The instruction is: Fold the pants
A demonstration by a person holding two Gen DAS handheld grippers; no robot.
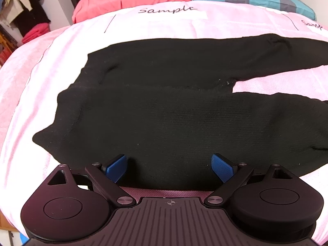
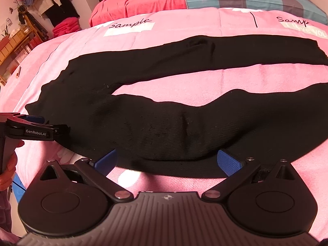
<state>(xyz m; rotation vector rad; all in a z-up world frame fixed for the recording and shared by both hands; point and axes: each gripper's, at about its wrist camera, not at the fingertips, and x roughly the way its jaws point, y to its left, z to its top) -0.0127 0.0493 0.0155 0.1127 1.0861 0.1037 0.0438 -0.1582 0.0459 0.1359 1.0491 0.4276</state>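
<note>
Pants (image 1: pixel 164 112) flat on pink bedspread (image 1: pixel 30 82), both grippers' fingers spread empty, left gripper (image 2: pixel 44 123) visible from right wrist only.

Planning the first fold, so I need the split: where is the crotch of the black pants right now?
In the left wrist view the crotch lies right of centre on the pink sheet. In the right wrist view it sits left of centre, where the two legs part.
</note>
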